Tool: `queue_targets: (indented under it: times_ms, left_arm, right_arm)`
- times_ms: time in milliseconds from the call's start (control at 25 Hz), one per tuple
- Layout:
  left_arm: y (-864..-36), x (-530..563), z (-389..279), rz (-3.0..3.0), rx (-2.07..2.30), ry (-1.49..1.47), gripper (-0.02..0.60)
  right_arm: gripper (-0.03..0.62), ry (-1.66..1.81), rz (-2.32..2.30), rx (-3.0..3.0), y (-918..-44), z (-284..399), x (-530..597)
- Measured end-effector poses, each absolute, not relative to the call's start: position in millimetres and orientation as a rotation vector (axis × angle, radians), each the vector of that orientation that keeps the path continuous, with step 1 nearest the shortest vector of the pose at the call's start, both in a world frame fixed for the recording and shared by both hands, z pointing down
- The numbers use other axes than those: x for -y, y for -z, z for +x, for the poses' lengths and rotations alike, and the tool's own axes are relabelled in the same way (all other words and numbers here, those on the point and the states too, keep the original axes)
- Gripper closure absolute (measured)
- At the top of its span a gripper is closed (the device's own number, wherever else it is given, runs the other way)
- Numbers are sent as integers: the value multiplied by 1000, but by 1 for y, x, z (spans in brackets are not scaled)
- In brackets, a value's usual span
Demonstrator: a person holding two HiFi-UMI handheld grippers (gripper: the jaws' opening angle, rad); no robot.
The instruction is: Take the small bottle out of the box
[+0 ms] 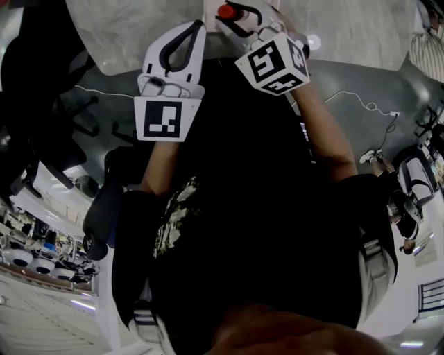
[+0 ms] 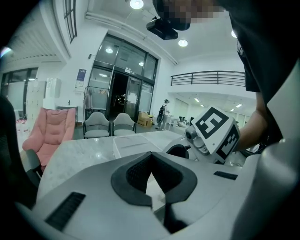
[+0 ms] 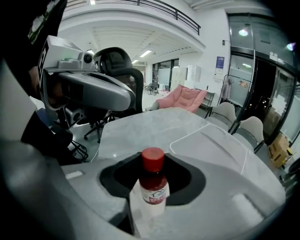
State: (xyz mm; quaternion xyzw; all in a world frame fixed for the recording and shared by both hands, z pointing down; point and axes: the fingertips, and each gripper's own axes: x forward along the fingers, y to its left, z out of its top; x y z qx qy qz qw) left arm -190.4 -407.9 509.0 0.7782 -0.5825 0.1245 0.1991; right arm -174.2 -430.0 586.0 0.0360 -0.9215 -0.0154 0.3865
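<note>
The small bottle has a red cap, dark red contents and a white label. It stands upright between the jaws of my right gripper, which is shut on it above the marble table. In the head view only the bottle's red cap shows. The box is a shallow clear tray lying on the table beyond the bottle; it also shows as a pale box in the left gripper view. My left gripper hovers beside the right one, tips together and nothing in it.
A pink armchair and two grey chairs stand past the table's far side. A black office chair is behind the left gripper's body. The person's dark-clothed torso fills the head view.
</note>
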Motion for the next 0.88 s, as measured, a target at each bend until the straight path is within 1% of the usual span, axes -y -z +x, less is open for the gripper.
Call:
queue_targets:
  times_ms: [600, 880]
  left_arm:
    - [-439, 371, -184, 2390, 1635, -302, 571]
    - [-427, 352, -178, 2425, 1635, -284, 571]
  right_arm:
    - [451, 108, 353, 2490, -472, -167, 413]
    - [451, 131, 463, 2593, -411, -162, 407]
